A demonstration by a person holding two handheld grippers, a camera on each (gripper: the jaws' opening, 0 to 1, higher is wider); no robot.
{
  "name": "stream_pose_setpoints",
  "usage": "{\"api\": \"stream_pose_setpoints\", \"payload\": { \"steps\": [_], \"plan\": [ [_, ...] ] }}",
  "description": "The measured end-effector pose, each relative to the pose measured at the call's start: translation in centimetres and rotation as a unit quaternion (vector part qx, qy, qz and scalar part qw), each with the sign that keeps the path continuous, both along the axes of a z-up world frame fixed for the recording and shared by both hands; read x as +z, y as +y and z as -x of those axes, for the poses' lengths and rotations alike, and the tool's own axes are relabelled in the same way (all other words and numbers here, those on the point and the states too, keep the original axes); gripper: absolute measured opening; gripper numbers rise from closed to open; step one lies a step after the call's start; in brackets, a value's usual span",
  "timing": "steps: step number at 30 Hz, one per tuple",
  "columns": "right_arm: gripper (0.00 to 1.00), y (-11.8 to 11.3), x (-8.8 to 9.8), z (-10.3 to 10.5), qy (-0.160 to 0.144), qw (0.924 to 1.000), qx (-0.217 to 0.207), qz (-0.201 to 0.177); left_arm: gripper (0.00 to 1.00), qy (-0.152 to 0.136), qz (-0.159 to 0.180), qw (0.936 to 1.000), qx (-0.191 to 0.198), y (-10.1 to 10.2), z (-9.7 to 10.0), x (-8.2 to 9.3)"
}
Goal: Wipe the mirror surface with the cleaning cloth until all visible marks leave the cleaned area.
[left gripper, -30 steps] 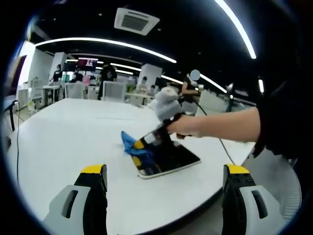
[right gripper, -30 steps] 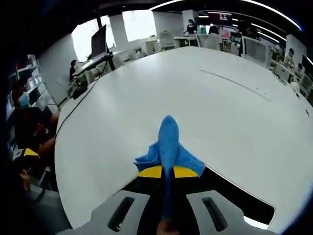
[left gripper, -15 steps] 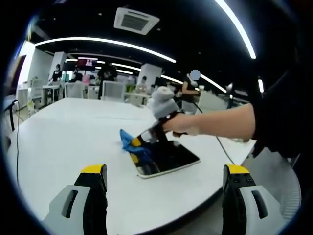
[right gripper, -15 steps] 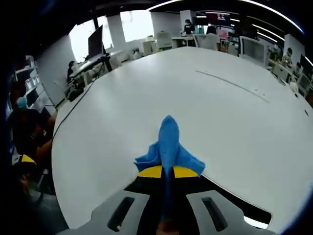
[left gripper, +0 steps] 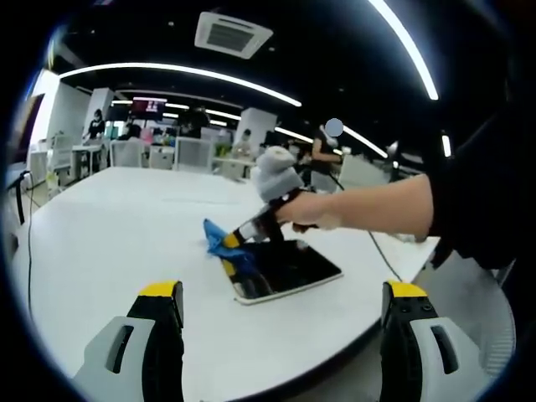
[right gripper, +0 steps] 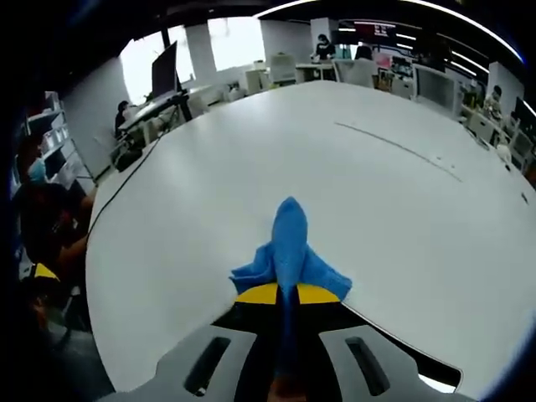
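Left gripper view shows right claw [left gripper: 237,244] pinching blue cloth [left gripper: 219,240] on mirror [left gripper: 287,270]; left claw [left gripper: 285,303] wide.

Cloth [left gripper: 223,245] at mirror [left gripper: 285,270] edge, on table [left gripper: 100,243]

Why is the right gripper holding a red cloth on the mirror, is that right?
Not quite: the cloth is blue, not red. The right gripper view shows the right gripper shut on it, over the dark mirror on the white table.
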State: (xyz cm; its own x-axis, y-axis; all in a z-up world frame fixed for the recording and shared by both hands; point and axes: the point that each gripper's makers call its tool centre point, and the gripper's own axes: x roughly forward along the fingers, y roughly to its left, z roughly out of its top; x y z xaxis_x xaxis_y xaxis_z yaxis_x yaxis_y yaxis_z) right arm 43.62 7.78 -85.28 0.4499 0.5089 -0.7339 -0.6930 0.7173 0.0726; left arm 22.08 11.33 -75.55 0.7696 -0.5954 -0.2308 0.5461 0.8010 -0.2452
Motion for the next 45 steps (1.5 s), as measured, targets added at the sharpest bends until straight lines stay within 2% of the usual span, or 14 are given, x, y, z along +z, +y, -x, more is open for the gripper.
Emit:
{"api": "stream_pose_setpoints", "payload": {
  "steps": [16,29,35,45],
  "plan": [
    [0.01,-0.1,-0.1,-0.1,0.004,1.0000,0.003,-0.005,0.99,0.001,-0.001,1.0000,0.001,0.1,0.0,0.0],
    [0.01,-2.4,-0.2,-0.6,0.006,0.9999,-0.013,0.002,0.99,0.001,0.000,1.0000,-0.001,0.0,0.0,0.0],
    [0.01,-2.4,0.0,0.5,0.001,0.9999,-0.014,0.005,0.99,0.002,-0.001,1.0000,0.000,0.0,0.0,-0.1],
    [0.01,-4.0,0.1,0.6,0.005,0.9996,-0.028,0.002,0.99,0.002,-0.001,1.0000,-0.002,-0.1,0.0,-0.1]
  ]
}}
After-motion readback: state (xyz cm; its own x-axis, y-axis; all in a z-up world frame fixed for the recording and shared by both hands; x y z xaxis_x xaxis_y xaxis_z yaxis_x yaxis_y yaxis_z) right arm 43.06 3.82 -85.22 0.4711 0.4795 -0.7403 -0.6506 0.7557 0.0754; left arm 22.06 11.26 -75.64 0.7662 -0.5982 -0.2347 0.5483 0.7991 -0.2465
